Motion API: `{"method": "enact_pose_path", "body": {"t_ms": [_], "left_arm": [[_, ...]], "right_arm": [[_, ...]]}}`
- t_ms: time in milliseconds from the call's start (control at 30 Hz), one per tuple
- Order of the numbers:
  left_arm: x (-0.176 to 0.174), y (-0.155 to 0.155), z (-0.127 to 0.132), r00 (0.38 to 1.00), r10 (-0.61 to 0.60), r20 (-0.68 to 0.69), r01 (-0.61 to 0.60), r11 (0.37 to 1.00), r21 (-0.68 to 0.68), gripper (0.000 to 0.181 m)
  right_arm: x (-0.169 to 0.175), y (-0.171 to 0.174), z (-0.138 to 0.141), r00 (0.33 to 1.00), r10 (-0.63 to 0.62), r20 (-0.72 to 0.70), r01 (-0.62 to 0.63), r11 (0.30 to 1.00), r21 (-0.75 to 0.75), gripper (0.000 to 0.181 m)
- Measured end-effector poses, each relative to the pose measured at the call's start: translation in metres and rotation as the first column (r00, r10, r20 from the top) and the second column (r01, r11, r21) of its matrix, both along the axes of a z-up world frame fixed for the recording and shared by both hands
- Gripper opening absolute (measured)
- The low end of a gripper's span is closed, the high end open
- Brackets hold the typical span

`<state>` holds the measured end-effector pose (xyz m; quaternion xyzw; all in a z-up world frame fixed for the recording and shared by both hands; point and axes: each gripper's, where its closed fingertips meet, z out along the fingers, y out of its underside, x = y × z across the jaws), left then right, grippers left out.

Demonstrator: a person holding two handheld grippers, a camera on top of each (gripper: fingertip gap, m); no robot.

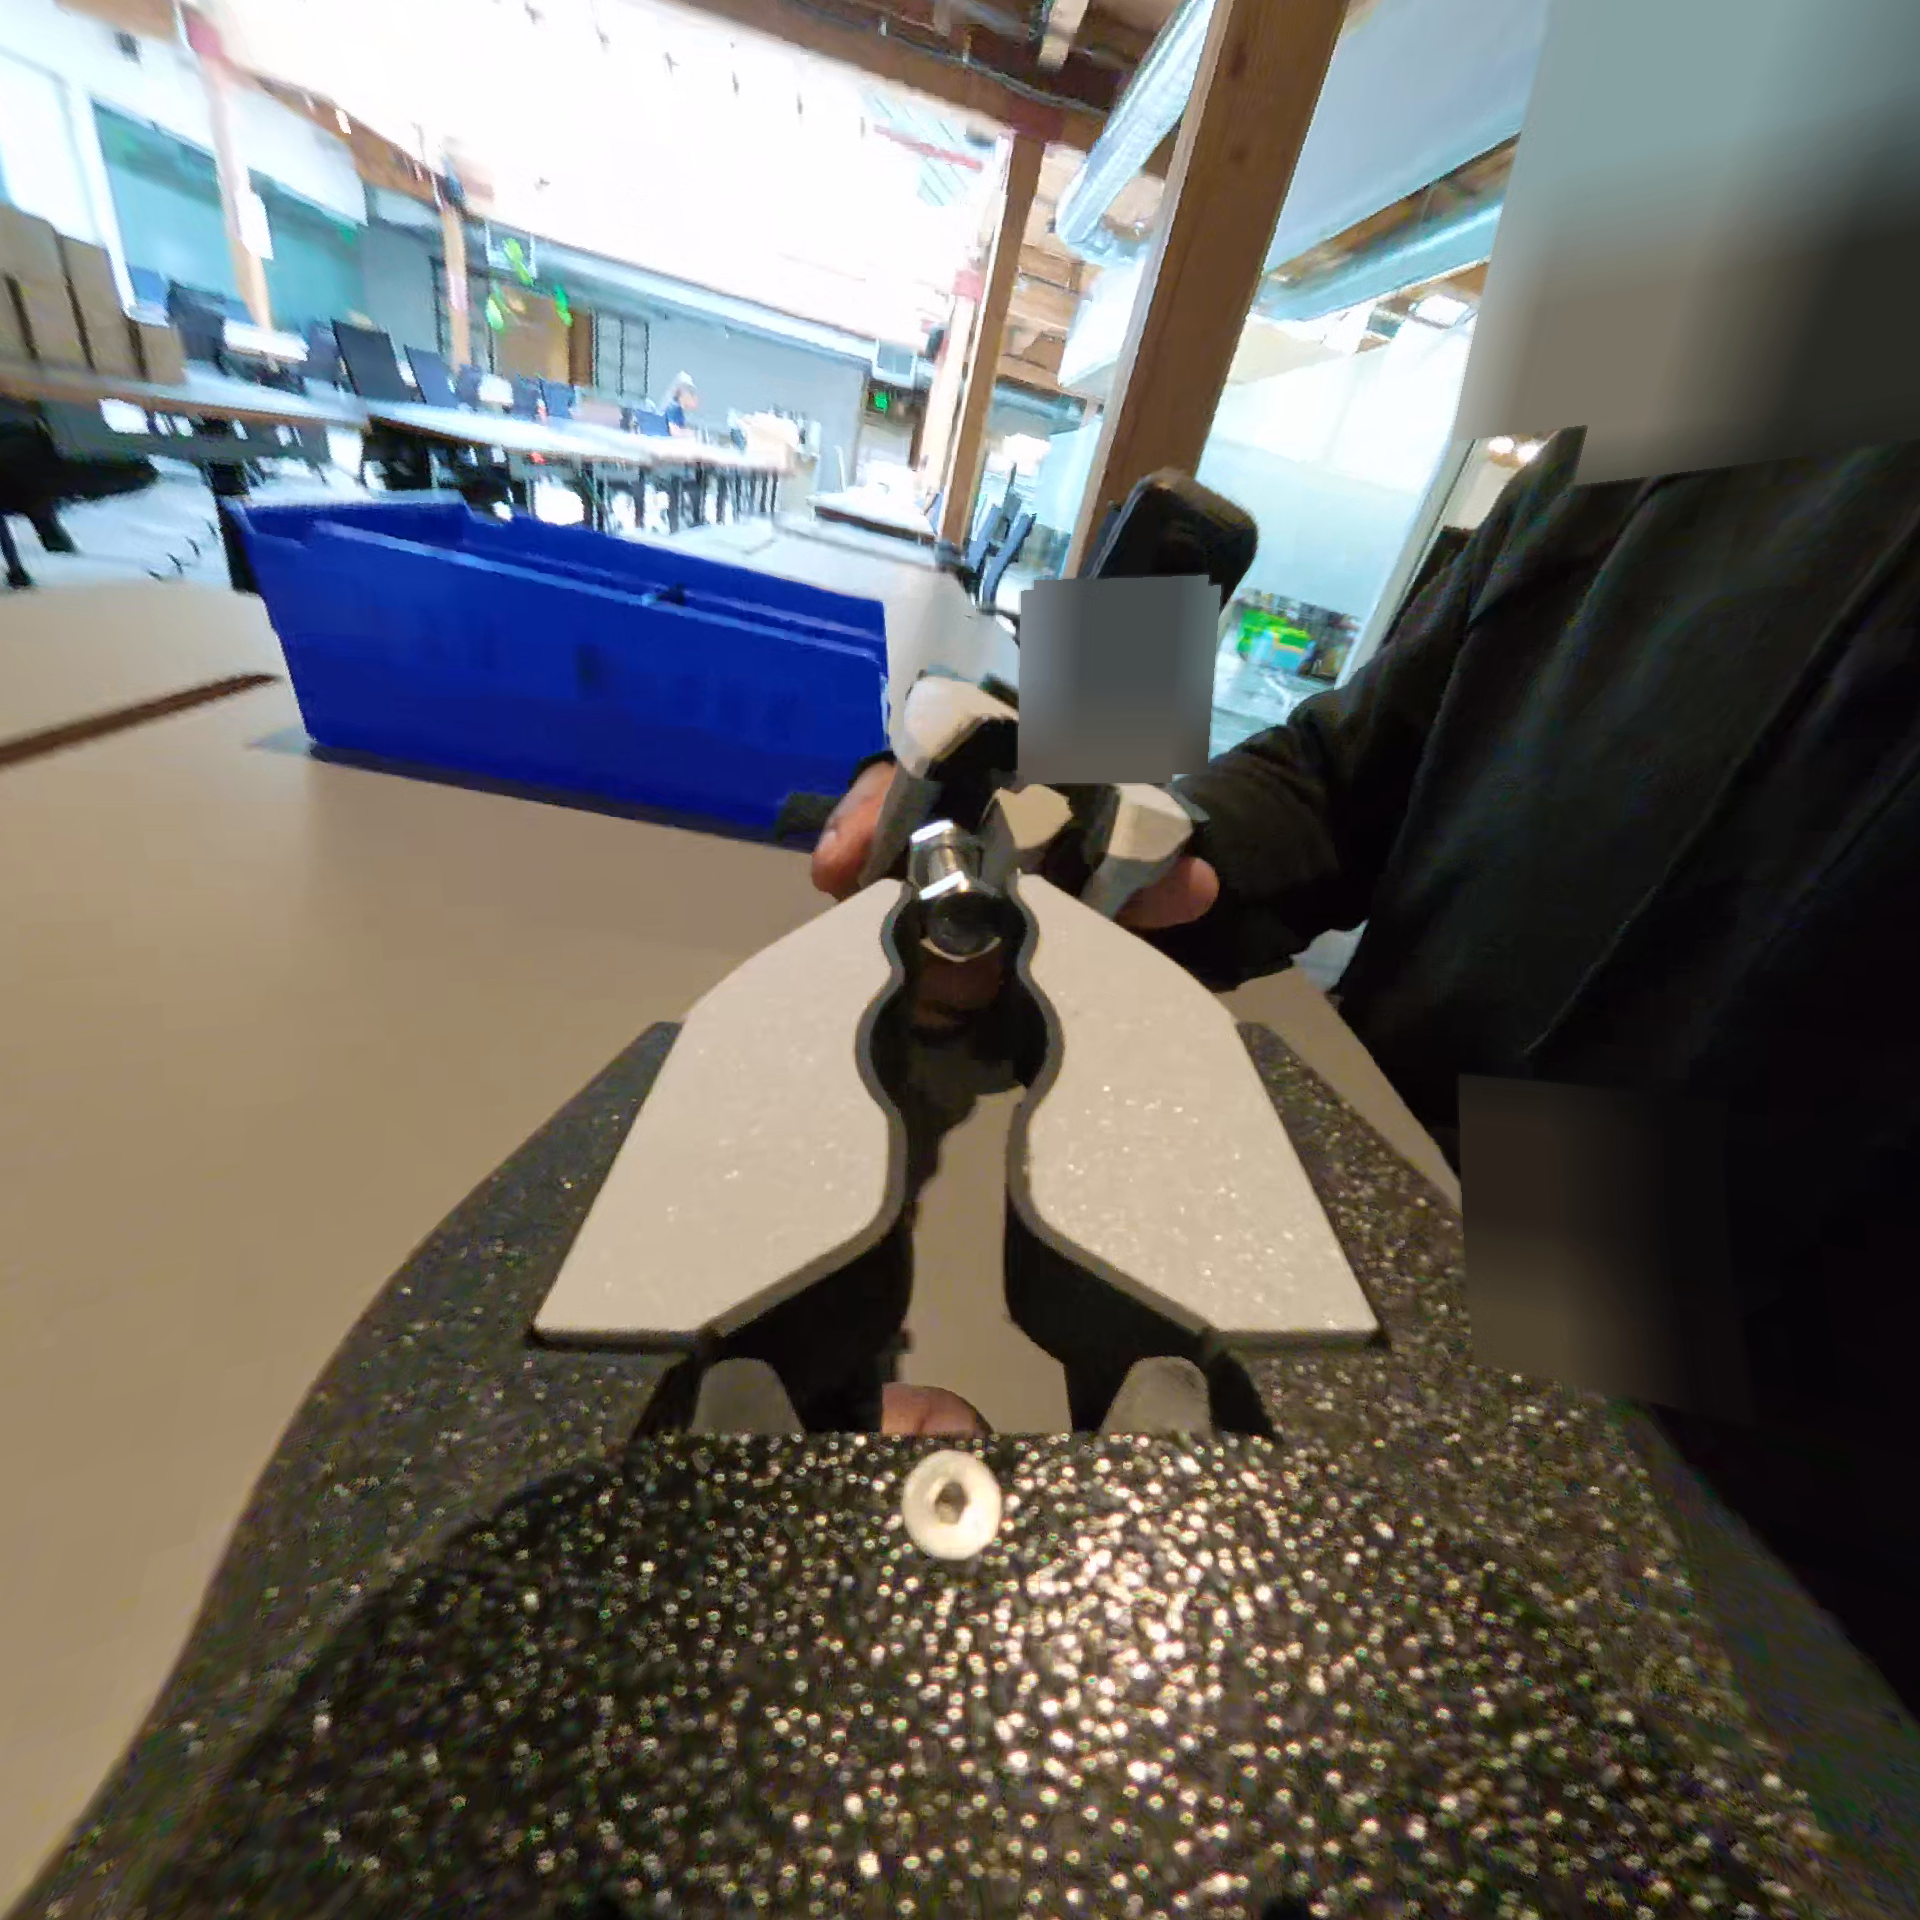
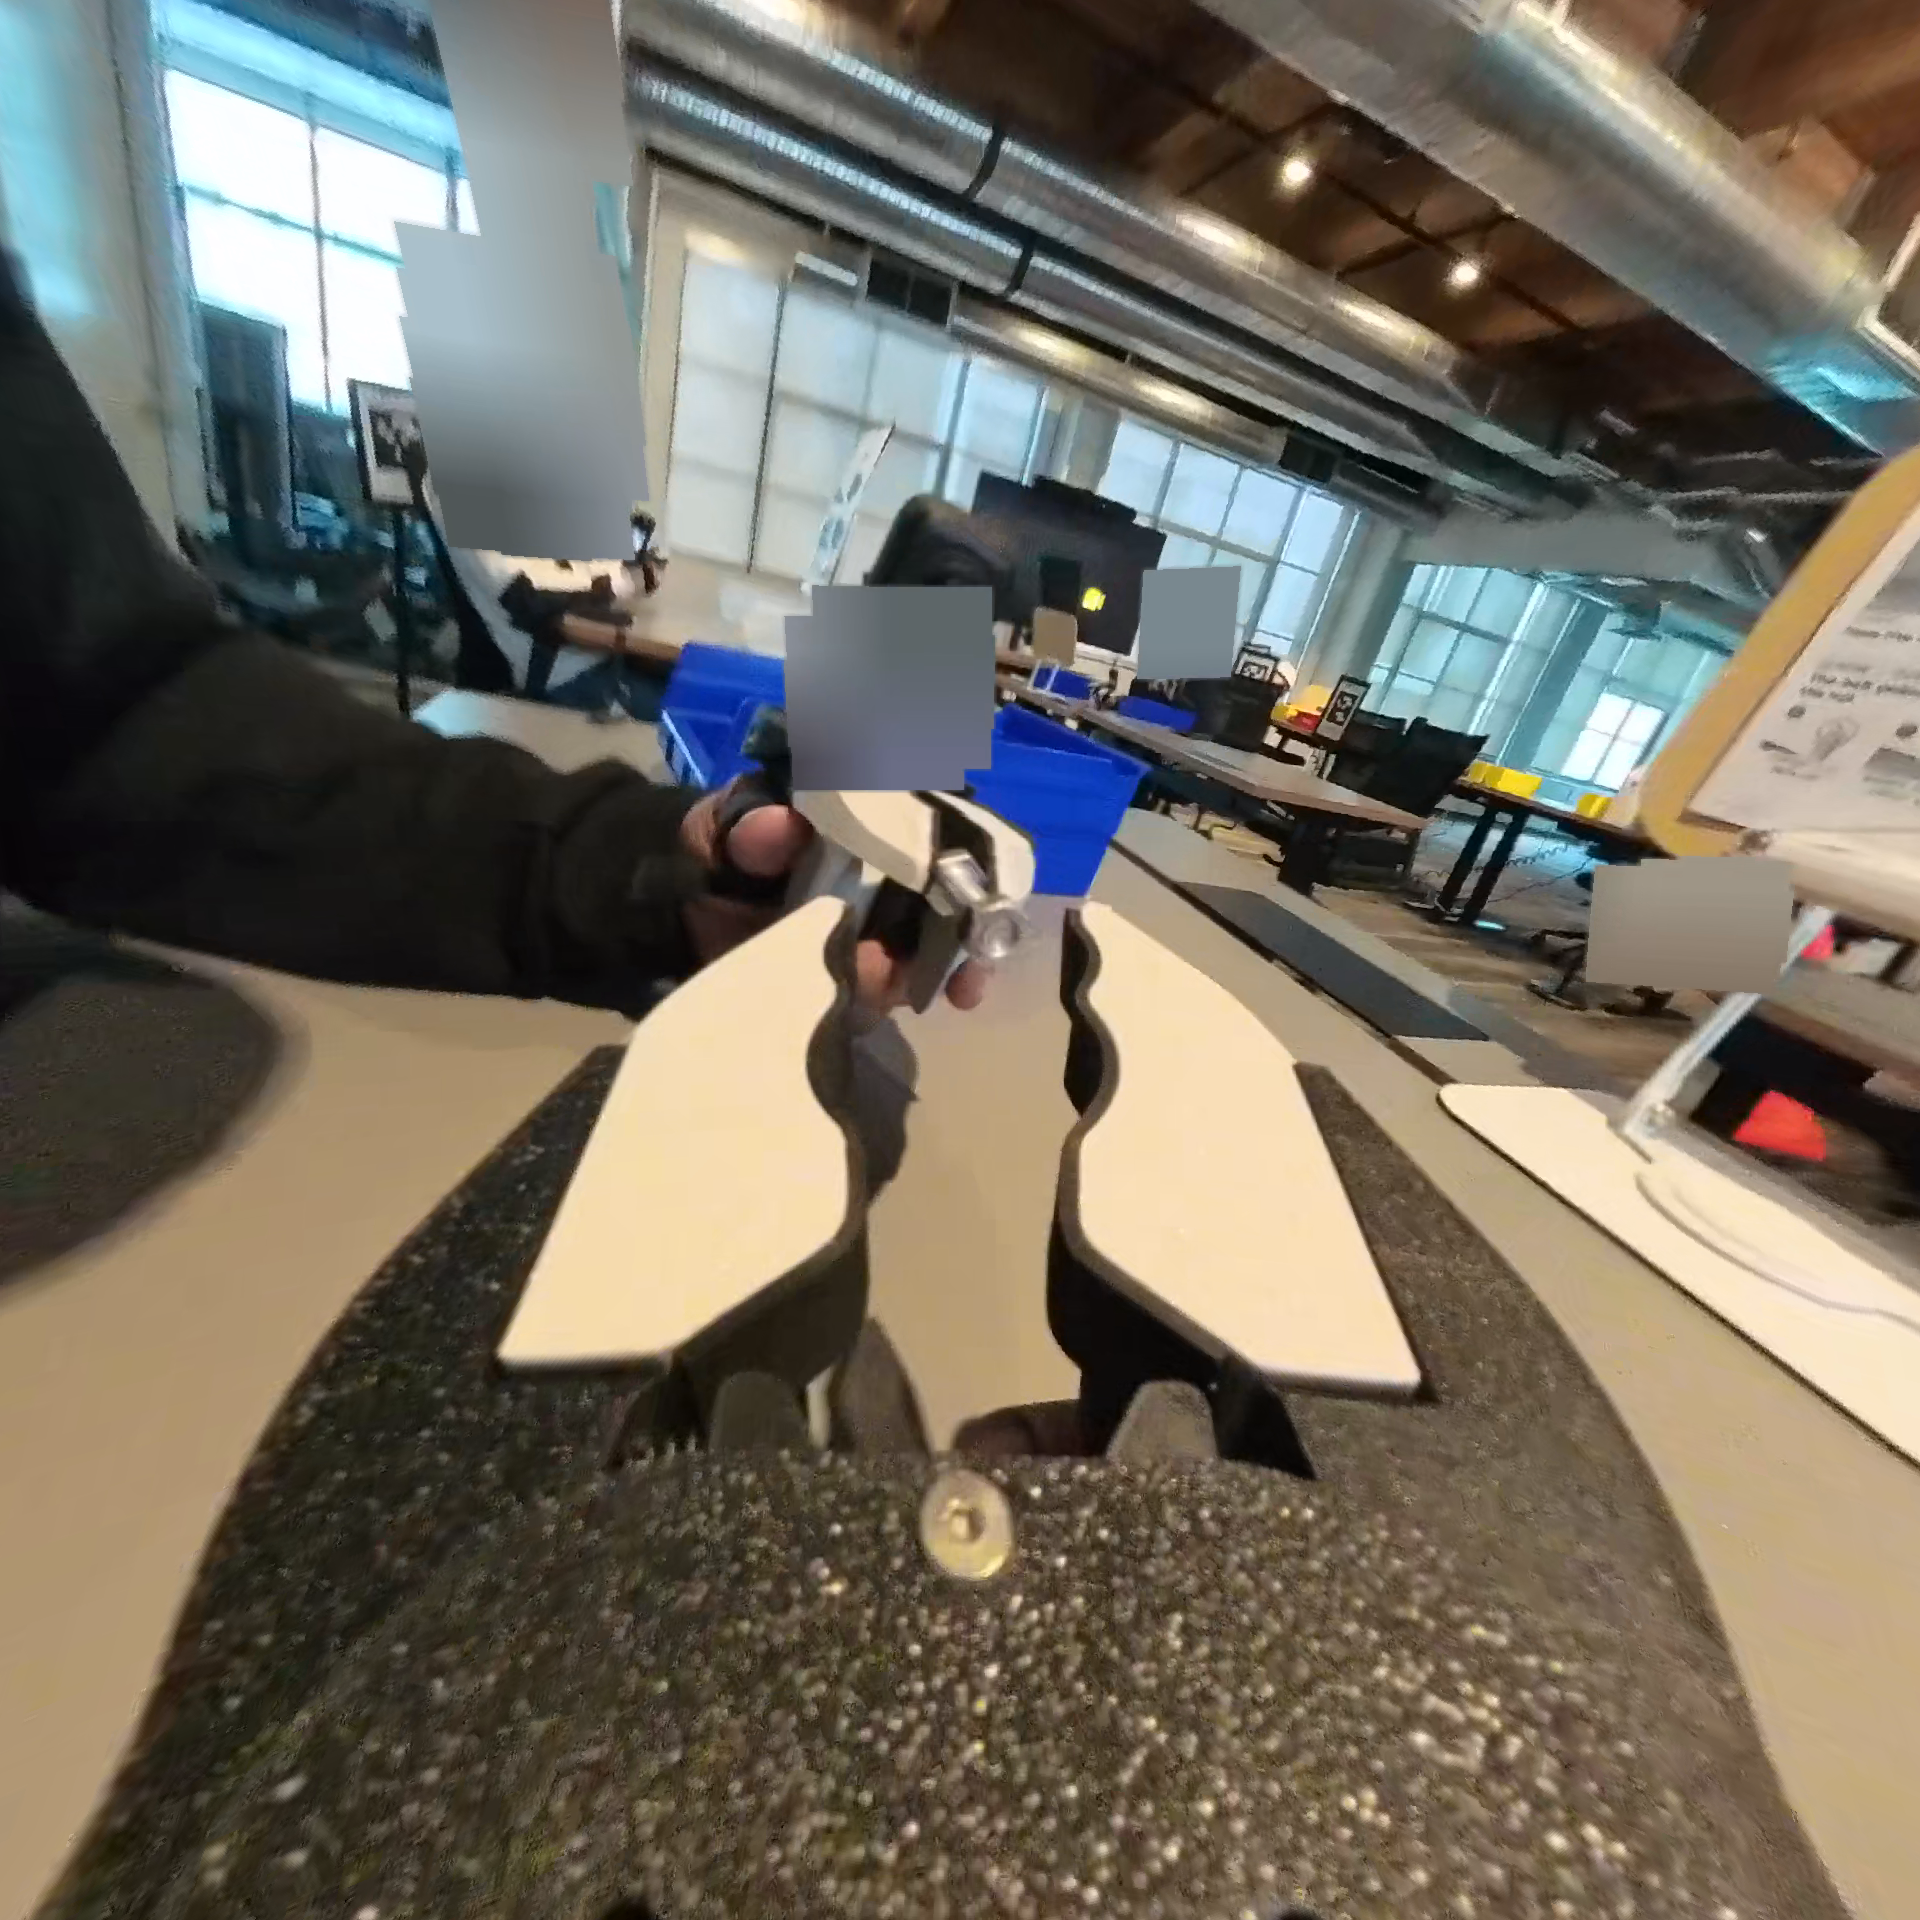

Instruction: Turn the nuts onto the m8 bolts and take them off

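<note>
one bolt [image 1: 957,914] between left hand-held gripper [image 1: 958,940] fingertips

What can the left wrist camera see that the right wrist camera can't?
Only the left wrist view shows a tall wooden post. Only the right wrist view shows a printed sheet on a stand and a dark monitor. Both show the bolt, clamped in the left gripper, and the tan table.

Two grippers [image 1: 958,914] [image 2: 966,925], one bolt [image 1: 940,857], one nut [image 1: 961,930] and several blue bins [image 1: 561,655] were counted.
</note>
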<state>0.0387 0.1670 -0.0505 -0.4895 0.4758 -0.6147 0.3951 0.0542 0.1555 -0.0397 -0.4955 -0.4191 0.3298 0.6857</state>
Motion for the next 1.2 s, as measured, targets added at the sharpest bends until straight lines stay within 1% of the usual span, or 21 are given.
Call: {"method": "enact_pose_path", "body": {"t_ms": [133,200,267,367,467,500,567,633,733,800,900,1000,1067,1133,1200], "left_arm": [[-0.003,0.001,0.013,0.995,0.014,0.102,-0.016,1.000,0.011,0.014],[-0.003,-0.008,0.018,0.992,-0.018,0.124,0.016,1.000,0.015,0.014],[-0.003,-0.020,0.027,0.987,-0.047,0.153,0.040,0.998,0.049,0.014],[-0.003,-0.040,0.044,0.977,-0.084,0.194,0.067,0.993,0.093,0.014],[-0.004,-0.065,0.053,0.977,-0.091,0.192,0.053,0.980,0.194,0.014],[-0.005,-0.072,0.052,0.979,-0.083,0.186,0.040,0.973,0.226,0.014],[-0.006,-0.086,0.046,0.987,-0.069,0.143,0.025,0.957,0.290,0.014],[-0.006,-0.095,0.038,0.995,-0.030,0.099,-0.007,0.935,0.353,0.014],[-0.009,-0.110,0.031,0.997,0.038,0.073,-0.065,0.906,0.418,0.014],[-0.011,-0.116,0.030,0.992,0.111,0.065,-0.128,0.873,0.471,0.014],[-0.014,-0.126,0.027,0.983,0.167,0.074,-0.181,0.844,0.504,0.014],[-0.008,-0.123,0.014,0.985,0.175,-0.008,-0.143,0.829,0.540,0.014],[-0.005,-0.120,0.013,0.984,0.176,-0.034,-0.130,0.830,0.543,0.014],[-0.005,-0.125,0.016,0.988,0.151,-0.018,-0.117,0.826,0.552,0.014],[-0.004,-0.128,0.013,0.990,0.138,-0.034,-0.097,0.827,0.554,0.014]], "right_arm": [[0.015,0.012,0.006,0.994,-0.015,-0.109,0.003,0.994,-0.110,0.035],[0.022,0.015,0.012,0.987,-0.029,-0.157,0.007,0.991,-0.136,0.033],[0.026,0.011,0.019,0.978,-0.025,-0.205,-0.008,0.987,-0.157,0.032],[0.020,-0.013,0.031,0.966,0.055,-0.252,-0.101,0.980,-0.173,0.031],[0.012,-0.047,0.040,0.961,0.159,-0.226,-0.196,0.968,-0.155,0.030],[0.009,-0.057,0.041,0.960,0.185,-0.209,-0.218,0.964,-0.150,0.030],[0.007,-0.070,0.042,0.964,0.188,-0.189,-0.213,0.969,-0.123,0.029],[0.005,-0.079,0.041,0.964,0.195,-0.183,-0.219,0.968,-0.122,0.029],[-0.002,-0.088,0.034,0.958,0.221,-0.182,-0.251,0.953,-0.169,0.028],[-0.008,-0.095,0.028,0.955,0.250,-0.157,-0.277,0.942,-0.191,0.028],[-0.014,-0.103,0.020,0.947,0.289,-0.142,-0.316,0.920,-0.232,0.029],[-0.019,-0.112,0.016,0.926,0.351,-0.138,-0.376,0.883,-0.282,0.030],[-0.020,-0.112,0.013,0.927,0.353,-0.127,-0.375,0.878,-0.298,0.030],[-0.020,-0.110,0.011,0.929,0.352,-0.119,-0.371,0.873,-0.316,0.030],[-0.019,-0.109,0.011,0.927,0.352,-0.129,-0.375,0.866,-0.331,0.028]]}}
